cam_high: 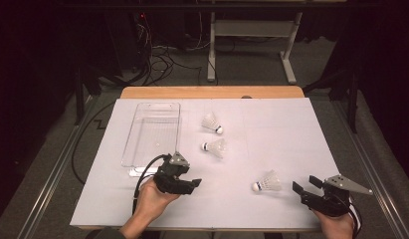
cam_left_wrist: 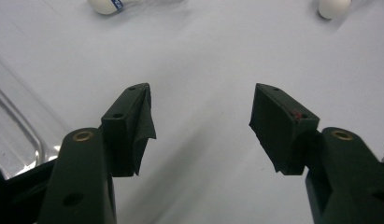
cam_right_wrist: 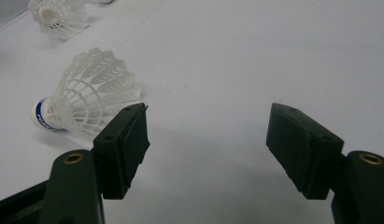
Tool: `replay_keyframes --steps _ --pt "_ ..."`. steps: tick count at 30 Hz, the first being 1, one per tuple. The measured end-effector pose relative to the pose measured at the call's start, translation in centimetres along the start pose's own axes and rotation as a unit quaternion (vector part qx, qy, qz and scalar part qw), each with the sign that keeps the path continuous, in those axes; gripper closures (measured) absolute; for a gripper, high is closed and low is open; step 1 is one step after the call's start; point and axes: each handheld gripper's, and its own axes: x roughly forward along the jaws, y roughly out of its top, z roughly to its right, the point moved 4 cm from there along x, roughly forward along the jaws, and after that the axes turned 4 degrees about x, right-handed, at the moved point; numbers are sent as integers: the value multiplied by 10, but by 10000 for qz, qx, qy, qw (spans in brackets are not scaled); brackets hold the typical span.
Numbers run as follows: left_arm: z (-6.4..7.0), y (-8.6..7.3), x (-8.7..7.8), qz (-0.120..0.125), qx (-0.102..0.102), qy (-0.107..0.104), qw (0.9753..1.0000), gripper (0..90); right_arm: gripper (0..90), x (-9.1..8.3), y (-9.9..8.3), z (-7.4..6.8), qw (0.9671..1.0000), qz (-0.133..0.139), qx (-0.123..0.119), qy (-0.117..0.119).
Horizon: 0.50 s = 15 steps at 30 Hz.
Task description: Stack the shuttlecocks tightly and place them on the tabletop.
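Observation:
Three white feather shuttlecocks lie on the white table top (cam_high: 271,129): a far one (cam_high: 212,123), a middle one (cam_high: 215,147) and a near-right one (cam_high: 267,182). My left gripper (cam_high: 193,183) is low over the table beside the clear tray's near end, open, with bare table between its jaws (cam_left_wrist: 201,93). Two cork tips (cam_left_wrist: 105,4) (cam_left_wrist: 333,7) show at the top edge of the left gripper view. My right gripper (cam_high: 305,184) is open just right of the near-right shuttlecock (cam_right_wrist: 87,93), which lies outside its left jaw, and holds nothing (cam_right_wrist: 208,112).
A clear rectangular plastic tray (cam_high: 137,134) lies lengthwise at the left of the table, its rim visible in the left gripper view (cam_left_wrist: 17,135). Another shuttlecock (cam_right_wrist: 59,16) lies farther off. A wooden strip (cam_high: 212,92) edges the far side; dark floor with cables lies beyond.

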Motion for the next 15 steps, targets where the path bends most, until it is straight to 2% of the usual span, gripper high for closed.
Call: replay_keyframes --steps 12,15 --pt "-5 -12 -7 76 -154 63 9998 396 303 0 0 0 10000 -5 3 -3" --pt "-6 -14 -9 83 -130 80 9998 397 303 0 0 0 10000 -6 3 -6"
